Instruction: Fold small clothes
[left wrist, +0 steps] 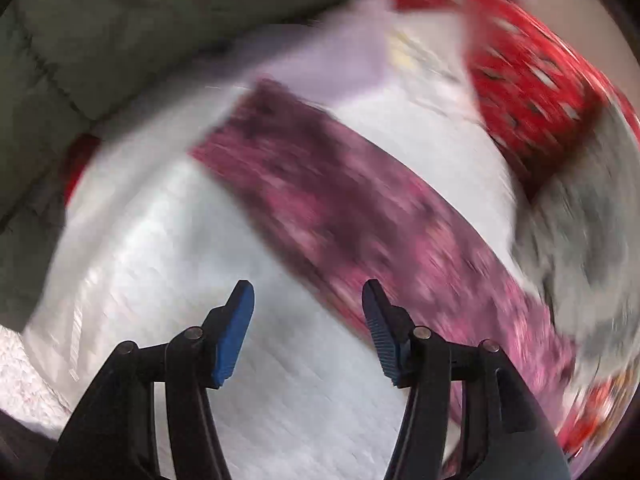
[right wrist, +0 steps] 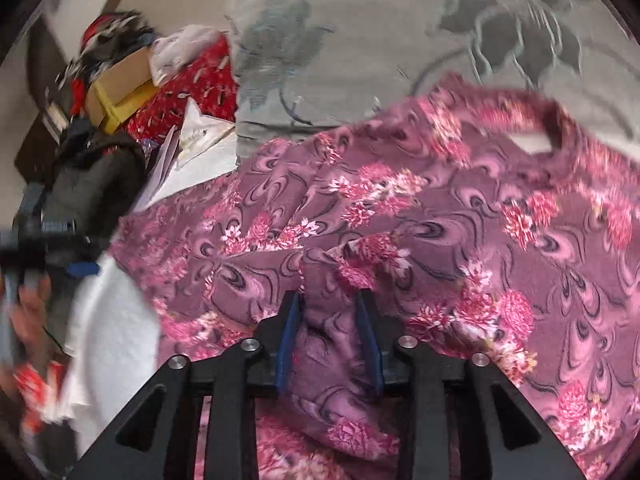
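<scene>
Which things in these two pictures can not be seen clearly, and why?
- Left wrist view: motion blur smears the purple floral garment and the red patterned cloth; their prints are unreadable.
- Right wrist view: the right tool covers the fold it pinches.
- Right wrist view: the left tool is blurred and small at the left edge.

A white textured sheet (left wrist: 168, 248) covered the work surface. A grey quilted cushion (left wrist: 120, 20) lay behind it in the left wrist view. Red fabric with small white flecks (right wrist: 188, 92) sat at the back, with a brown cardboard box taped in yellow (right wrist: 120, 84) resting against it. White papers (right wrist: 192, 136) lay just beside that fabric. A grey cloth with a dark leaf pattern (right wrist: 400, 40) spread across the far side. Much of the left wrist view was blurred.
</scene>
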`<state>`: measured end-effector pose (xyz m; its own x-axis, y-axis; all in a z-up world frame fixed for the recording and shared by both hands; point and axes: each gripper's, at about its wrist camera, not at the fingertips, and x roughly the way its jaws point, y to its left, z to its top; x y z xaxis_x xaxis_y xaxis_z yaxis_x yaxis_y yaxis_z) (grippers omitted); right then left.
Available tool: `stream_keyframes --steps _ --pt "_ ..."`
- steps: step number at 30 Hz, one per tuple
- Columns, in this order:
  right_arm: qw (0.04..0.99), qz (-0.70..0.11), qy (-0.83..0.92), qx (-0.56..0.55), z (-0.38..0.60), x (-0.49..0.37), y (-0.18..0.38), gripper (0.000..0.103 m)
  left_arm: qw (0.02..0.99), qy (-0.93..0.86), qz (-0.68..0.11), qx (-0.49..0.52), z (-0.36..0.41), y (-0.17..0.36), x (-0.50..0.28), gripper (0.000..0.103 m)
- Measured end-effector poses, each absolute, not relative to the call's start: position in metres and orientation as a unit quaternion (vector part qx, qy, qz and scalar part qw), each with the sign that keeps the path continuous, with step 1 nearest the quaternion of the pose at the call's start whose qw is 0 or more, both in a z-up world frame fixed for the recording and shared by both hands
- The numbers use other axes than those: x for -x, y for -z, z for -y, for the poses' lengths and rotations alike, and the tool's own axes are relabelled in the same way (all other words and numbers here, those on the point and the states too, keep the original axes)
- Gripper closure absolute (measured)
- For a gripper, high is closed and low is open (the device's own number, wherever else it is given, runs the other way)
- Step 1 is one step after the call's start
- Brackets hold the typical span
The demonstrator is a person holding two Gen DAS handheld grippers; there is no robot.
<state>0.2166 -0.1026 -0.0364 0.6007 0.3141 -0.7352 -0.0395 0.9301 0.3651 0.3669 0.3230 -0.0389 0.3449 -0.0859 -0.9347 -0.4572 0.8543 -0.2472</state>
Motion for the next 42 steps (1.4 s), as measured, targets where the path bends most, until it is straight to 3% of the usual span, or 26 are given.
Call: stream_keyframes --steps 10,12,21,28,42 --pt "0.886 -0.422 -0.103 -0.163 0.105 -0.215 0.038 0.069 0.771 -0.168 -0.534 0.304 -0.358 0.069 -0.398 0.048" --pt "0.885 -0.421 -0.105 -0.167 0.103 -0.216 0.038 0.069 0.776 -0.147 -0.526 0.317 -0.360 0.063 -0.400 0.096" --pt "0.886 -0.418 -0.107 -0.171 0.107 -0.213 0.039 0.069 0.815 -0.080 -0.483 0.309 -0.326 0.014 -0.387 0.095" --pt "0.866 -0.462 -0.110 -0.155 0.109 -0.219 0.021 0.069 0.834 -0.023 -0.474 0.281 -0.269 -0.031 -0.378 0.095" --pt "0.888 -0.450 0.047 -0.085 0.218 -0.175 0.012 0.065 0.842 0.073 -0.486 0.223 -0.139 -0.083 -0.335 0.095"
